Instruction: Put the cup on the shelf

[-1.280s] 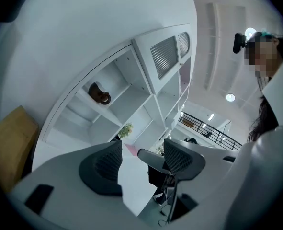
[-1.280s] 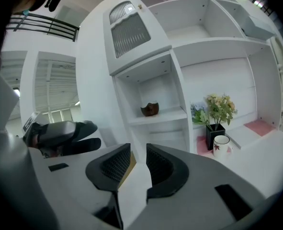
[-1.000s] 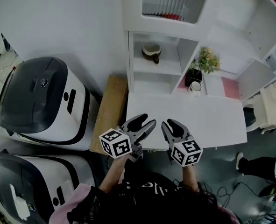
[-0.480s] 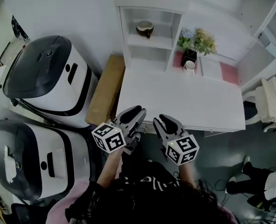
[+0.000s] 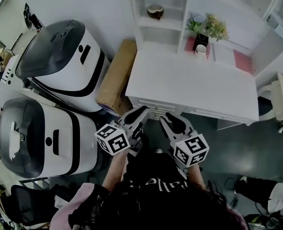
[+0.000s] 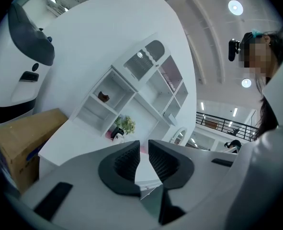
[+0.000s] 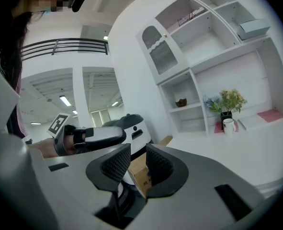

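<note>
My left fingers (image 6: 124, 163) have just closed on nothing; my right fingers (image 7: 113, 166) are together, empty too. The cup (image 5: 201, 49) stands upright far ahead and rightward on the desk (image 5: 194, 87), so I think my right fingers are nearer.

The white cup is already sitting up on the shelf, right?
Not quite. The white cup is sitting down on the desk, beside the plant, not up on the shelf. The head view shows it.
</note>
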The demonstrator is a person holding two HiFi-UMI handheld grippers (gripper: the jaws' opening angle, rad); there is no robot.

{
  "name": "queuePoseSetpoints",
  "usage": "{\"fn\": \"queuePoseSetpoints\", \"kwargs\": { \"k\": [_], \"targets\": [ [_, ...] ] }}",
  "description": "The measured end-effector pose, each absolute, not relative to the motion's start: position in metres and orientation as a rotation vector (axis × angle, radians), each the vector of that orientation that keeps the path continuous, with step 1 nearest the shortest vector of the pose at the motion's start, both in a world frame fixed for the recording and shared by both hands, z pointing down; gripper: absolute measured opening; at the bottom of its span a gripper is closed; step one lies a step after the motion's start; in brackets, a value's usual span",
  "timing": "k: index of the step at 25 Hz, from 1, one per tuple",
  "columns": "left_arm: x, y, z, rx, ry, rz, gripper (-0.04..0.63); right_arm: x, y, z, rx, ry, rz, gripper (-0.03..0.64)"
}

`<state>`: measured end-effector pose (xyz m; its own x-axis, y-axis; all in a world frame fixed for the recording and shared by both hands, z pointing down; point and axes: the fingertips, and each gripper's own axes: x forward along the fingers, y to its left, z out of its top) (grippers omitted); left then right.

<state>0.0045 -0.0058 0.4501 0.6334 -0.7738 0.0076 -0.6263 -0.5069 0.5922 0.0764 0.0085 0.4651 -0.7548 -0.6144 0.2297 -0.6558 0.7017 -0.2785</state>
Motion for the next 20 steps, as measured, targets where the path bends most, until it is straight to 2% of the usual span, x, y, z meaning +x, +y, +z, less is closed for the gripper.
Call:
{"fn": "queuePoseSetpoints", "kwargs": {
  "k": [20],
  "targets": [
    [-0.041, 0.076, 0.435, 2.342, -1.11, -0.316, 0.063, 0.035, 0.072, 0.432, 1.056, -2.897, 0.56, 0.08]
  ]
}}
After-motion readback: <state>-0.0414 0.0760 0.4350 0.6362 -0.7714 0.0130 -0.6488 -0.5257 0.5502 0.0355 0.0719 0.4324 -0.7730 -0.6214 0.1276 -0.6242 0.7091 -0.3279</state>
